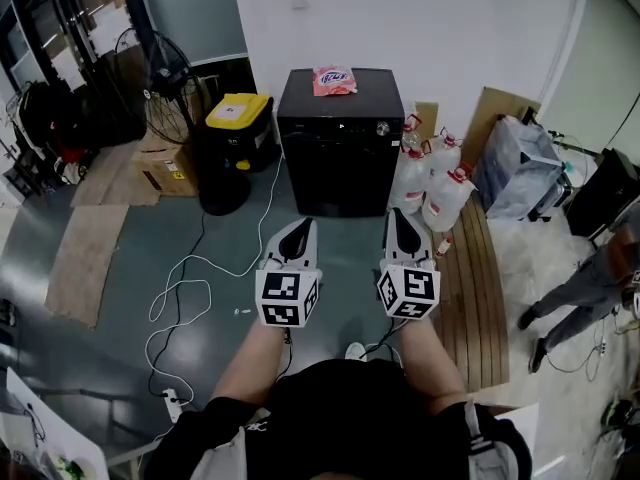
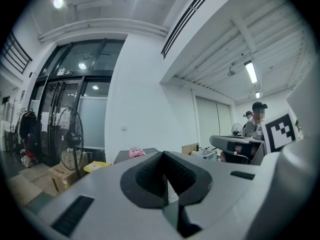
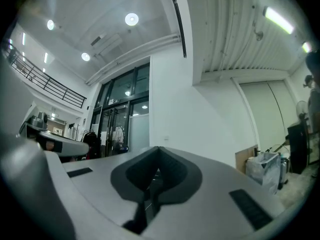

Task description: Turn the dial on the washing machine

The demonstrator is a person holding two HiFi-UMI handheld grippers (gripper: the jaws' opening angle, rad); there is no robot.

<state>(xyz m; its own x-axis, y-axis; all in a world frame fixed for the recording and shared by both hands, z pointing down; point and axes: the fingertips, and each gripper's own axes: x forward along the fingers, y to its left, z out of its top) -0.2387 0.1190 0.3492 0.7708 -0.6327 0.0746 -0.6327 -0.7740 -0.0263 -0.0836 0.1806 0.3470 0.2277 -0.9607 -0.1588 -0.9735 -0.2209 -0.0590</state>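
We held the left hand-held gripper (image 1: 297, 230) and right hand-held gripper (image 1: 400, 220) side by side, jaws pressed together on nothing, presumably since the dial (image 1: 382, 127), front top right of the washing machine (image 1: 340, 168), stood well ahead across the floor (image 1: 120, 258).

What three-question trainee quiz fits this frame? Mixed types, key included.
1. True or false: the left gripper and right gripper are both short of the dial.
2. What lies on top of the washing machine? A) yellow lid B) pink packet C) bottle
3. Fill in: both grippers' jaws are ____.
Key: 1 true; 2 B; 3 shut.
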